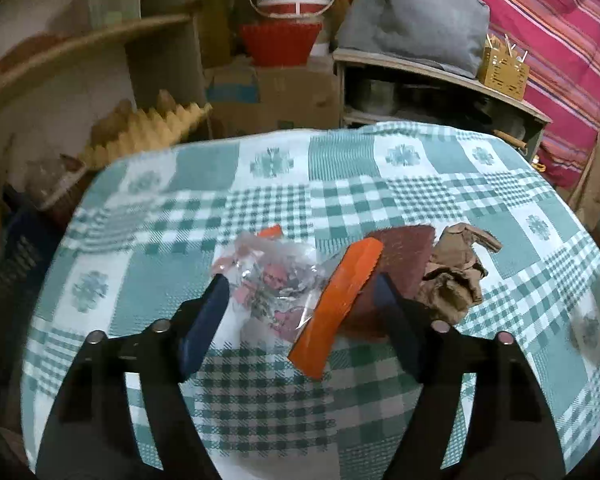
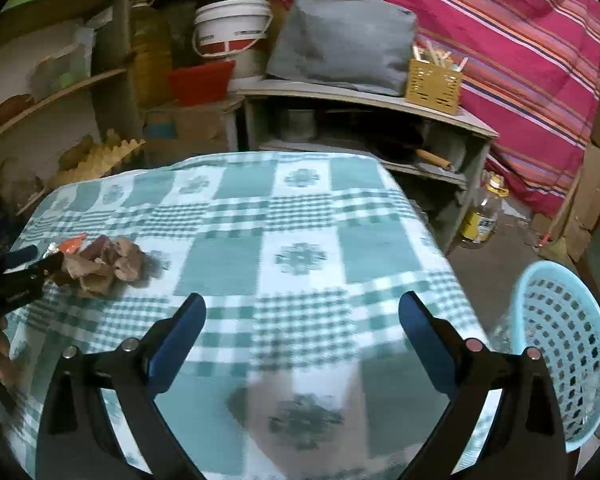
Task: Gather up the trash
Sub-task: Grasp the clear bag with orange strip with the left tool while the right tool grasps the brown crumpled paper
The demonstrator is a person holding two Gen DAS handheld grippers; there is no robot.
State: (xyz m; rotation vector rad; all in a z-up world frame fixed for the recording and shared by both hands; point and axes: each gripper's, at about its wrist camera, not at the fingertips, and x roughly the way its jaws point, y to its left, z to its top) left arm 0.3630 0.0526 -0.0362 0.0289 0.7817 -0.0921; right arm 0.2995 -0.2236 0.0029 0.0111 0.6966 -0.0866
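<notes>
Covering the table, a green-and-white checked cloth [image 1: 340, 184] bears a small heap of trash, with a pale blue plastic basket [image 2: 560, 344] beside the table's right edge. That heap holds a dark red pad [image 1: 404, 256], crumpled brown paper [image 1: 456, 268], a clear plastic bag [image 1: 272, 276] and an orange wrapper [image 1: 340, 300]. Over the bag and wrapper the left gripper [image 1: 300, 288] hangs with jaws apart, touching neither, while the right gripper [image 2: 302, 308] gapes wide over bare cloth.

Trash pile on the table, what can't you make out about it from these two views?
- Clear plastic bag: contents blurred, left wrist view.
- Maroon piece: near end hidden behind the orange wrapper and a left gripper finger.
- Right wrist view: pile small; crumpled brown paper hides the rest.
- Blue basket: inside unseen.
</notes>
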